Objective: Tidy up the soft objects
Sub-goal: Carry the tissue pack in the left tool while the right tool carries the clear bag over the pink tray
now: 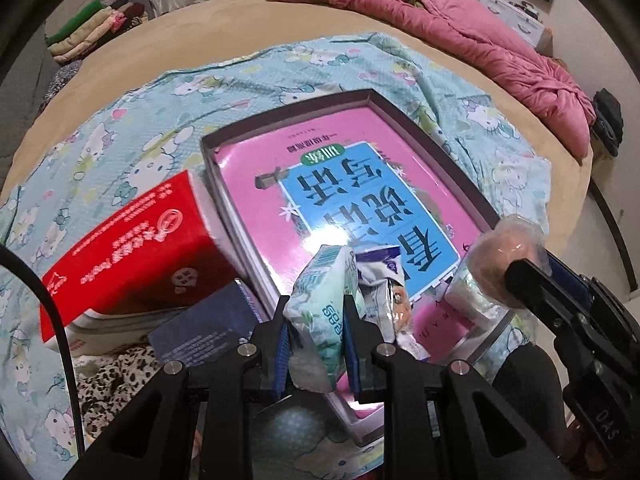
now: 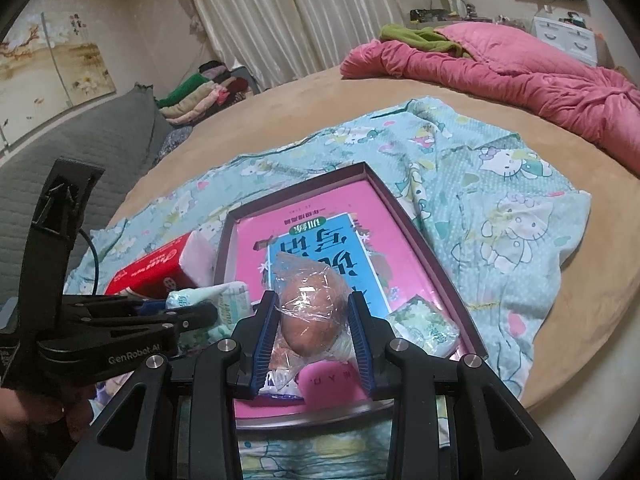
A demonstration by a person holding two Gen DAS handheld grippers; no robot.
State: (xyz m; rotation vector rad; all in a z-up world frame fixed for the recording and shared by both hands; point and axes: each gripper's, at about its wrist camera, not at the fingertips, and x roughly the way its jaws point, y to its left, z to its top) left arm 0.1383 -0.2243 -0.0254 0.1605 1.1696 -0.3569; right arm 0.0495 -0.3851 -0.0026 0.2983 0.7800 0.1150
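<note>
Left claw (image 1: 316, 316) angled down clamping tissue pack (image 1: 320, 312), apparently over box (image 1: 436, 152)

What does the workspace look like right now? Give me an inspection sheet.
Surface: bed under a cartoon-print sheet.
Job's things: tissue pack in left gripper; wrapped bun in right gripper; both above the box, which holds a pink book and another pack.
Clutter: red tissue box, leopard cloth.
Grippers: both shut on loads.
Cables: black cable.
Surroundings: pink quilt, folded clothes, curtains.
</note>
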